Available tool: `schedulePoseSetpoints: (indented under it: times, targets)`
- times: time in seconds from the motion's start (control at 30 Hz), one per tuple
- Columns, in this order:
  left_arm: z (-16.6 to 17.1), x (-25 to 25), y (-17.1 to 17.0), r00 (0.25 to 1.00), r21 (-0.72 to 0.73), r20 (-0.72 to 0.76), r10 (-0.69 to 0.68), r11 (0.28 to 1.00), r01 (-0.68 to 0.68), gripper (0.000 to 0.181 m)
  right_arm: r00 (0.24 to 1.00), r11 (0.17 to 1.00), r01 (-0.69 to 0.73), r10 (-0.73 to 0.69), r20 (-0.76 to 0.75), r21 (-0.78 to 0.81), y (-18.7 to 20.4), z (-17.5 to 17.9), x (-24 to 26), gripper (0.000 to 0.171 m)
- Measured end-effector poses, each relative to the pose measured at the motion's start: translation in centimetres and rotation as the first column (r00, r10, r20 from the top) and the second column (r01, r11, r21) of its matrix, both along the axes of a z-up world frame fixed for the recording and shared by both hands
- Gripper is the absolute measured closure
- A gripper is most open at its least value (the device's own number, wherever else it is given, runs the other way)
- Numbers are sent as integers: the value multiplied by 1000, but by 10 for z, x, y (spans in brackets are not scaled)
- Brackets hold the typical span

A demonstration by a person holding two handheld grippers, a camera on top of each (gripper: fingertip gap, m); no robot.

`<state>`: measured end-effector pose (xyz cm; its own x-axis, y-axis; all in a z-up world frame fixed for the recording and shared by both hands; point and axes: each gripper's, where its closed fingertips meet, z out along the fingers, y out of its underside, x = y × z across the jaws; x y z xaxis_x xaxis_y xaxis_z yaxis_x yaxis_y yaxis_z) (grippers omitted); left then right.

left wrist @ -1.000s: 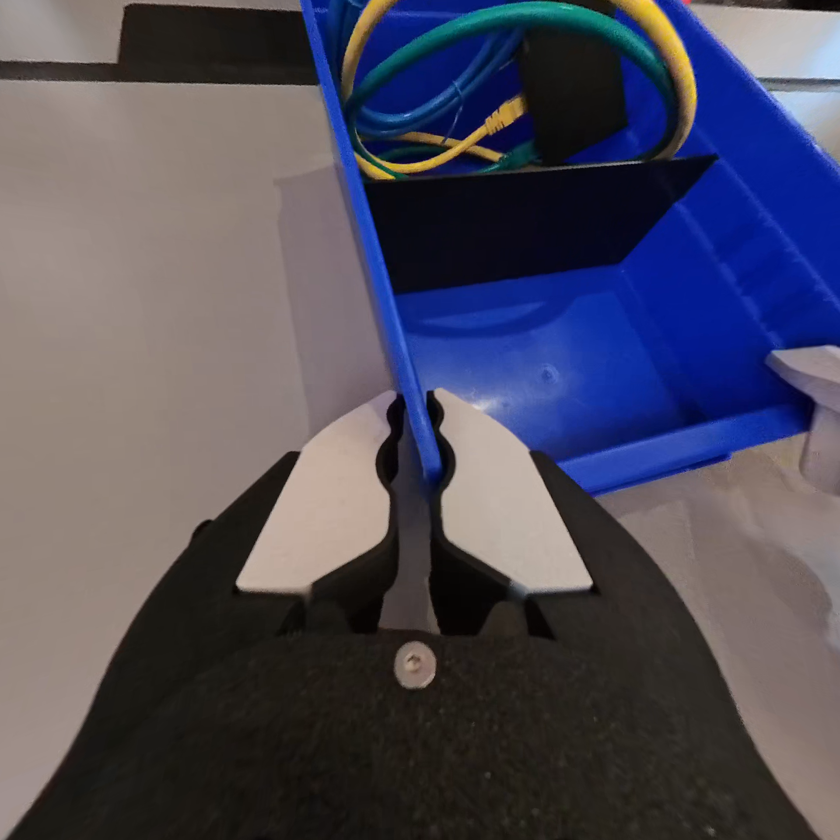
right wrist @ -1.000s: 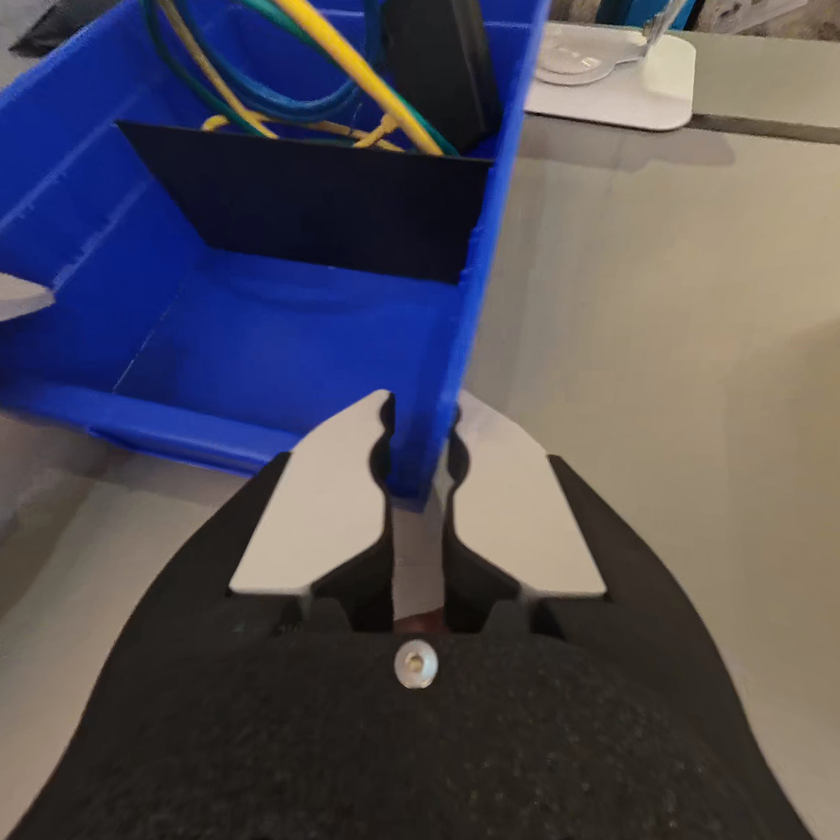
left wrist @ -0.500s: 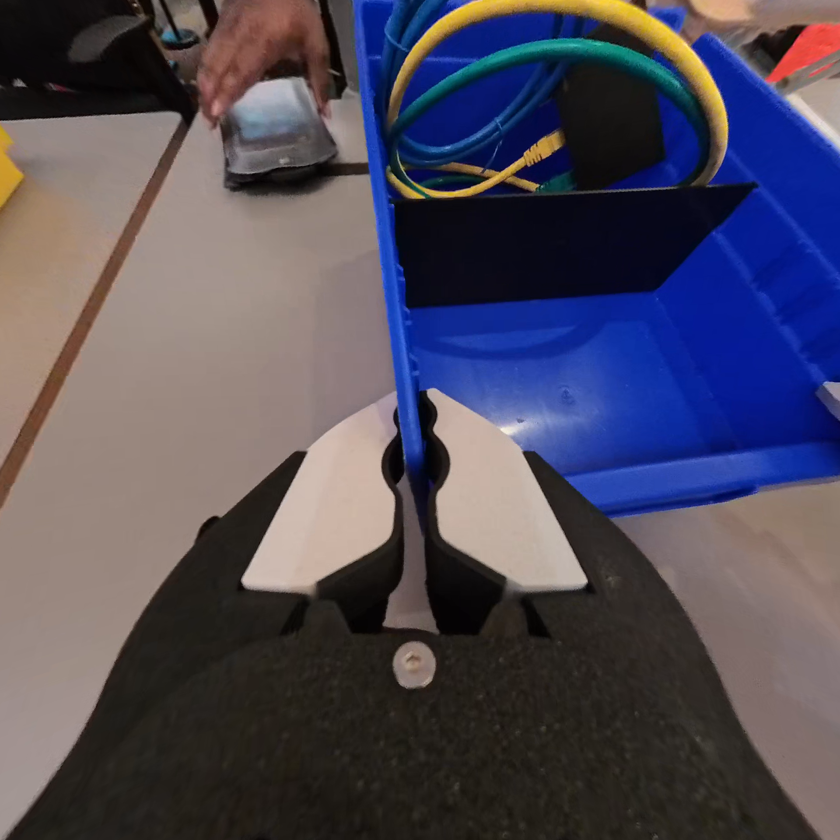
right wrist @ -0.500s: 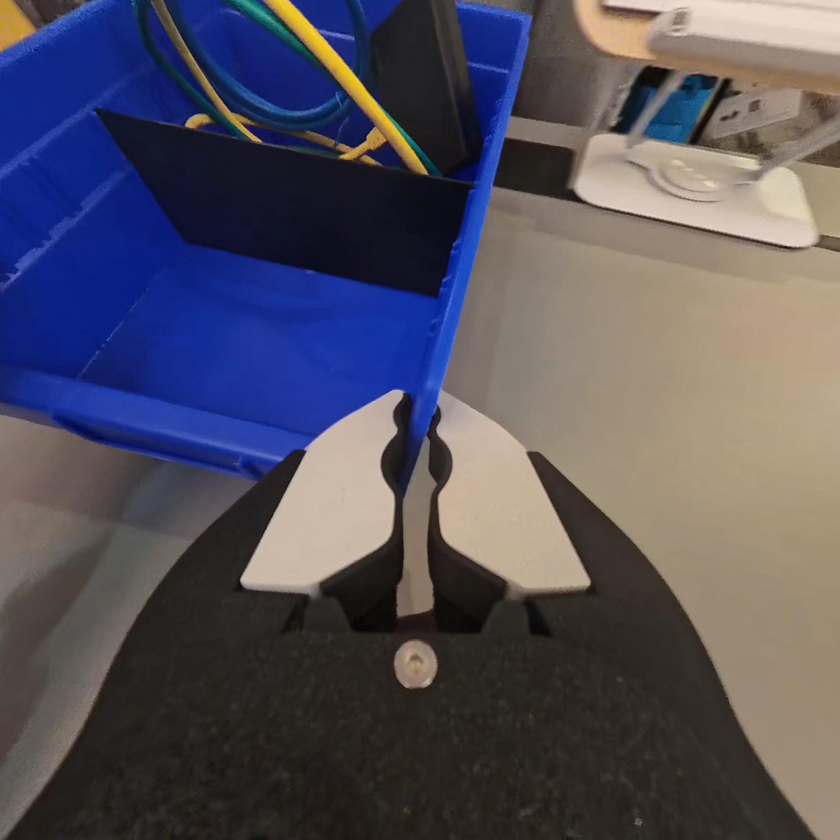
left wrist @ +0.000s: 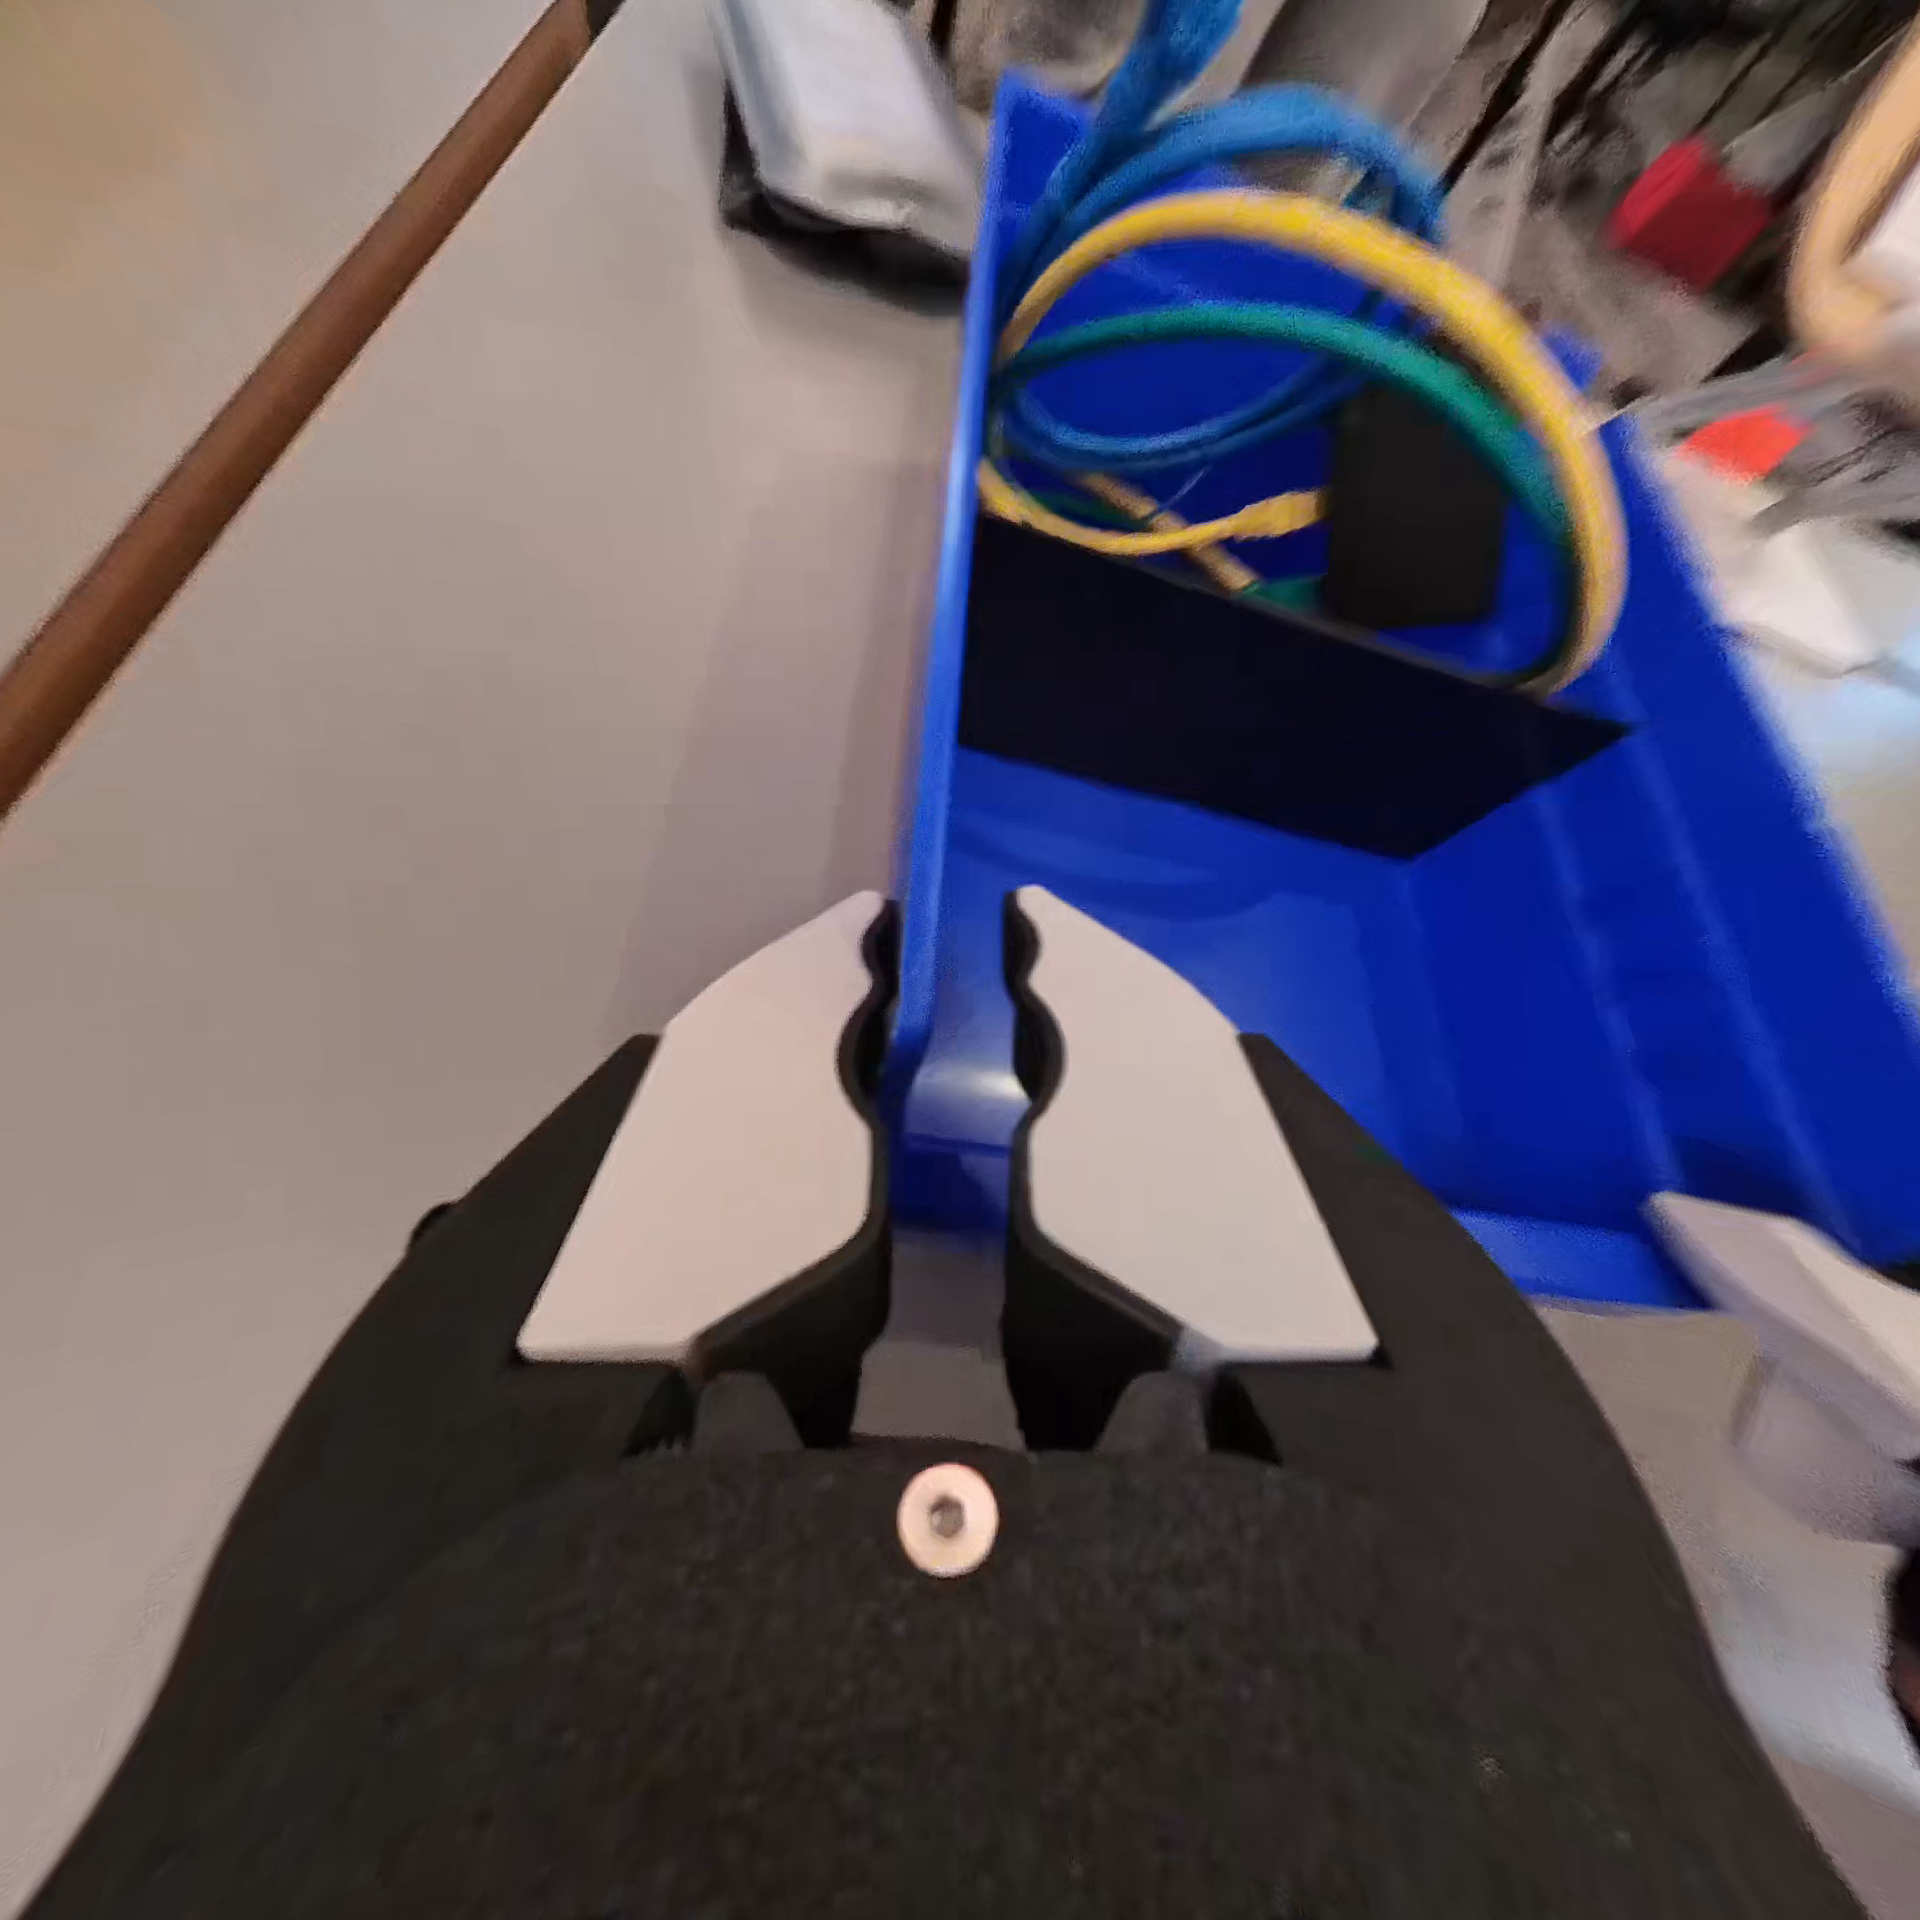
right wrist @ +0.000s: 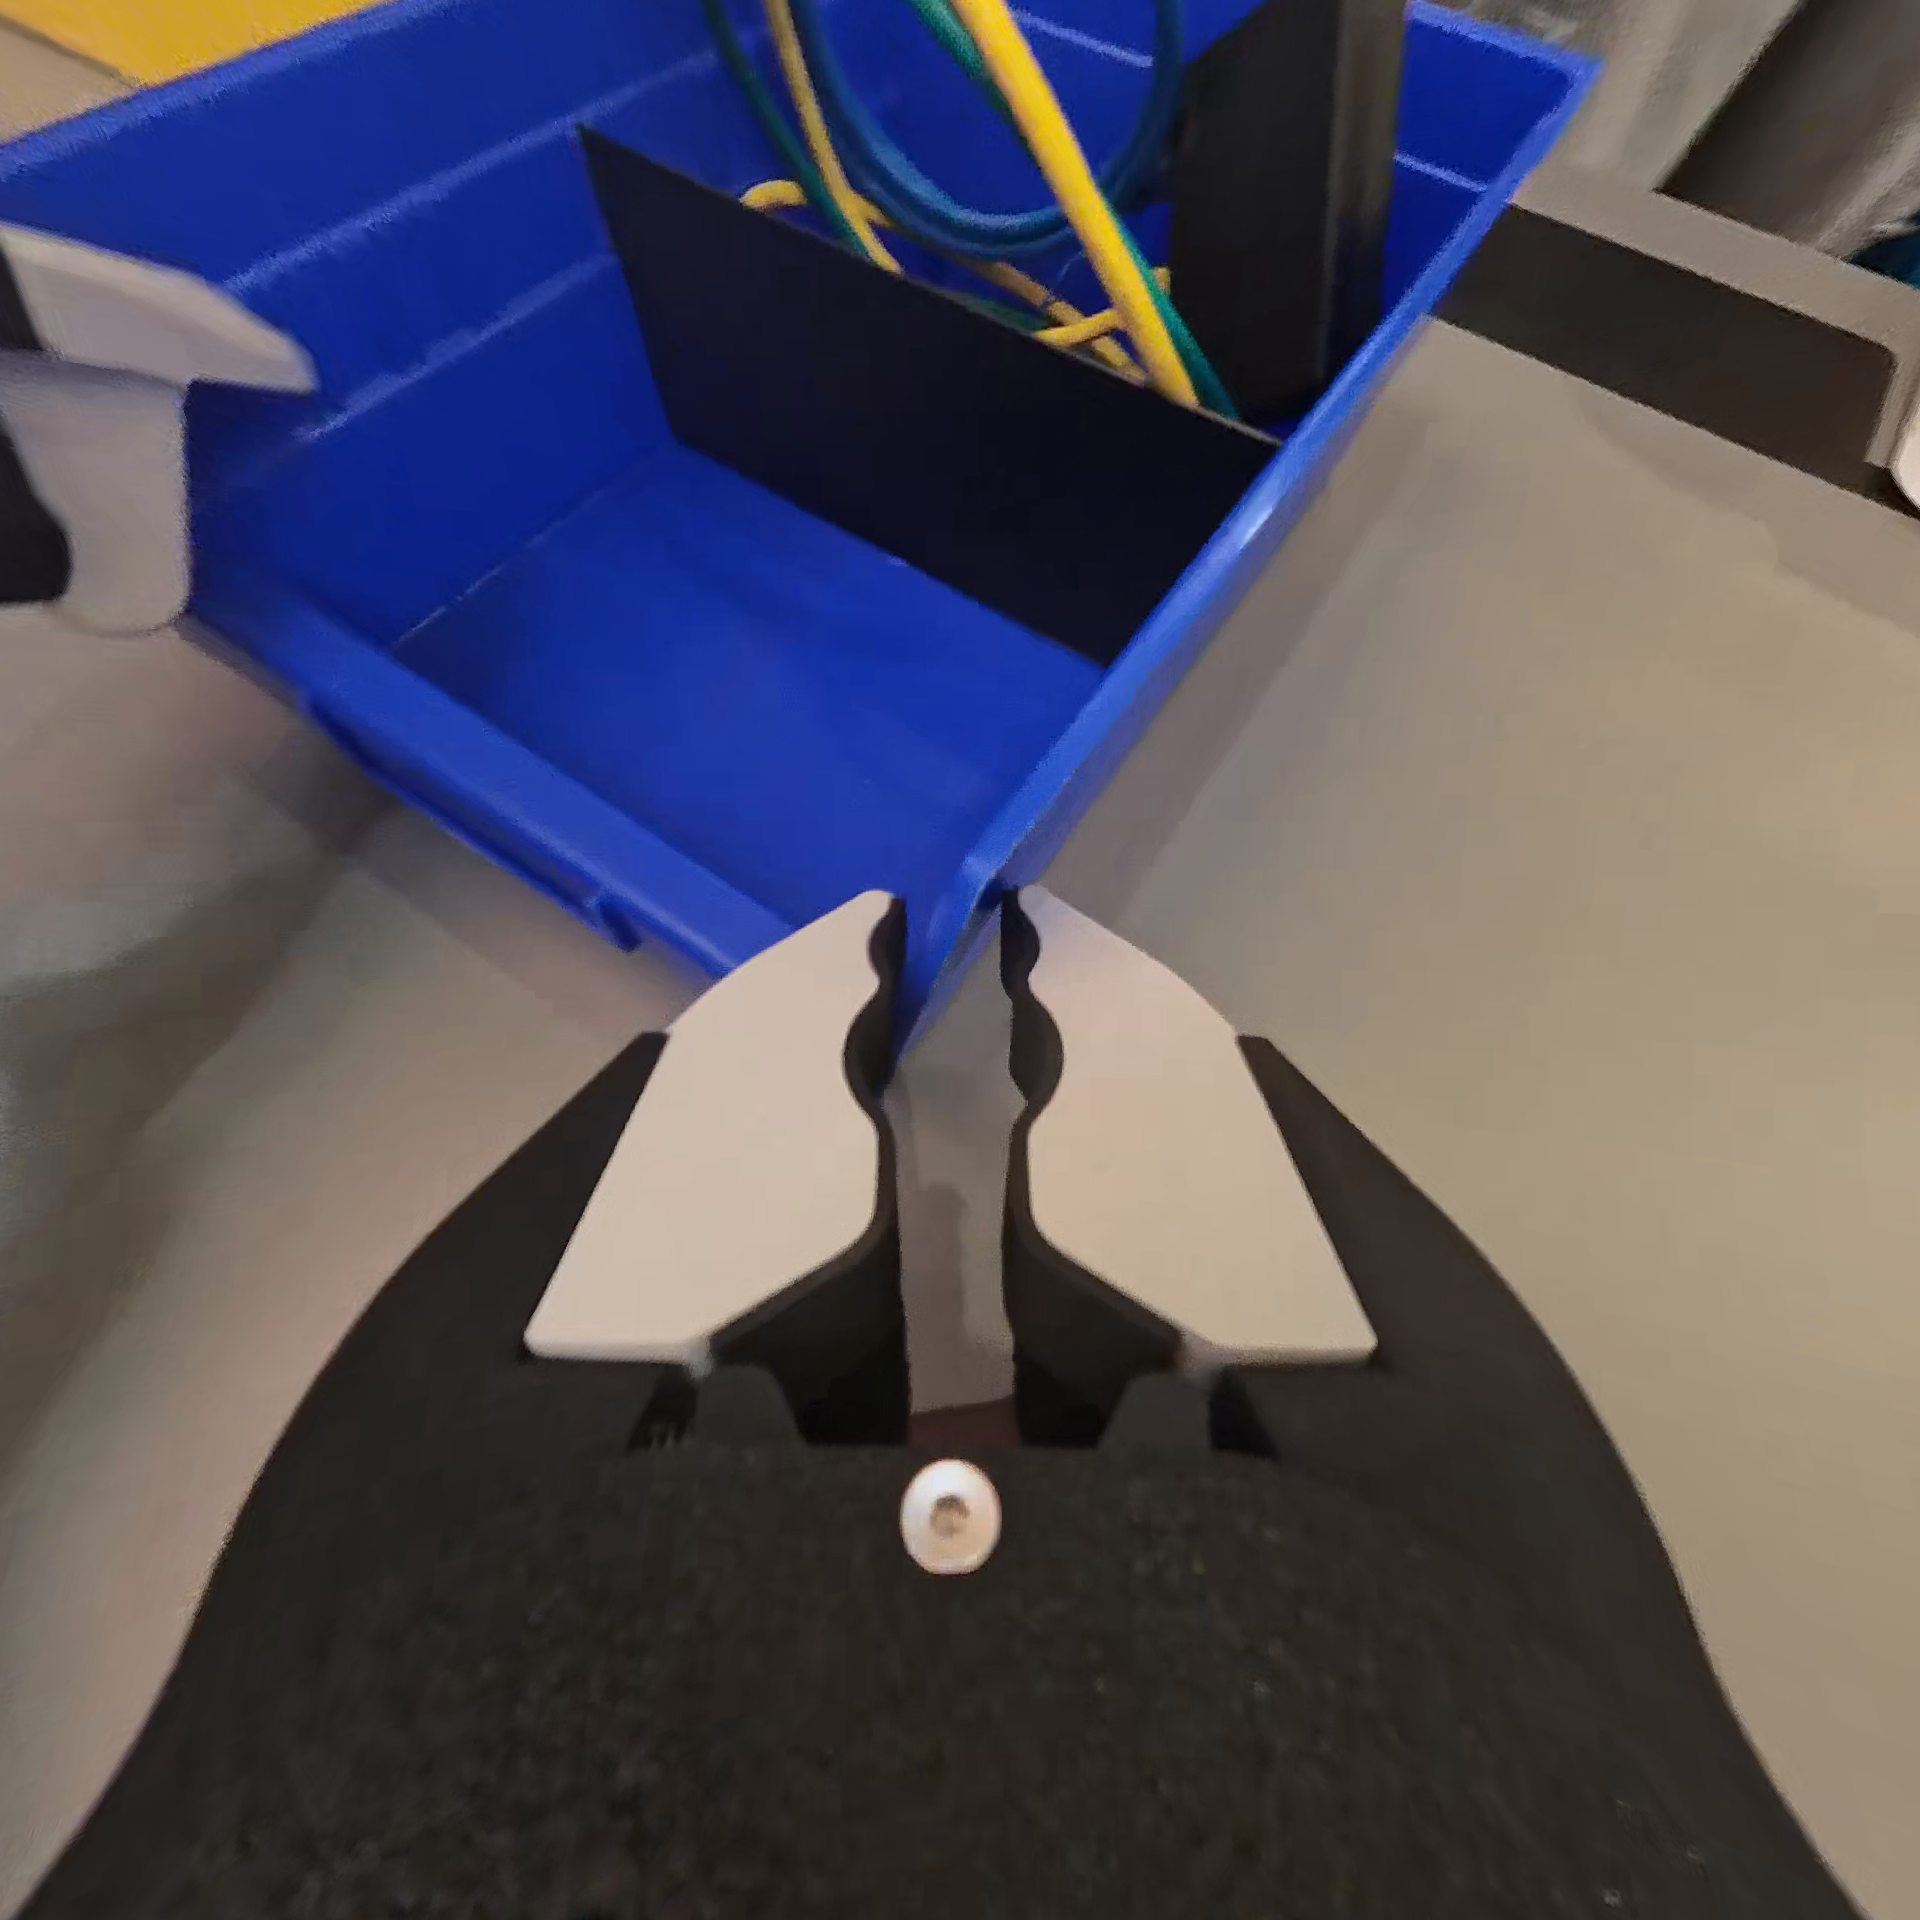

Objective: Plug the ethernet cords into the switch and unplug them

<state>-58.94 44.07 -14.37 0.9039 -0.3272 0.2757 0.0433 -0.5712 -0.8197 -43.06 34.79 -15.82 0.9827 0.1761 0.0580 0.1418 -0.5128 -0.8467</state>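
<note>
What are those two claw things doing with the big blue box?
Each one straddles a near corner of the blue plastic bin: the left gripper on its left wall, the right gripper on its right, fingers slightly apart. Behind a black divider panel, coiled yellow, green and blue cords and a black box sit untouched.

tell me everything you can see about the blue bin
The blue bin is an open-topped, glossy plastic box with ribbed side walls. A black divider splits it: the near compartment is empty, the far one holds coiled yellow, green and blue cords and an upright black box. It sits on a grey table. The left hand-held gripper straddles its near left corner, the right hand-held gripper its near right corner, both slightly parted.
</note>
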Motion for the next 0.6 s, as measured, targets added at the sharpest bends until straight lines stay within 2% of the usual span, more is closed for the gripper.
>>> schedulePoseSetpoints:
  times: [0.07, 0.13, 0.23, 0.3, 0.43, 0.5, 0.6]
  targets:
    - [23, 6, -6, 989, 55, 147, -28, 998, 20, 143, 994, 995, -103, 104, -29, 9, -13, 9, 2, 151]
    - [51, -3, -10, 976, 158, 218, -7, 987, -29, 138, 979, 980, -196, 197, -51, 36, -34, 20, 13, 147]
    - [80, -12, -24, 979, 296, 204, 15, 952, -77, 137, 949, 951, -307, 309, -62, 48, -76, 28, 47, 140]
    - [88, 4, -39, 985, 337, 167, -32, 941, -27, 137, 941, 945, -319, 324, -97, 70, -105, 30, 87, 138]
    - [86, 76, -84, 981, 366, 65, -183, 919, 147, 138, 940, 978, -167, 196, -279, 126, -168, 27, 199, 135]
    - [81, 128, -119, 948, 368, 108, -301, 898, 243, 138, 942, 980, -66, 123, -313, 187, -207, 31, 268, 135]
    - [82, 217, -193, 758, 376, 308, -575, 805, 458, 140, 930, 939, 220, -121, -347, 263, -250, 54, 378, 138]
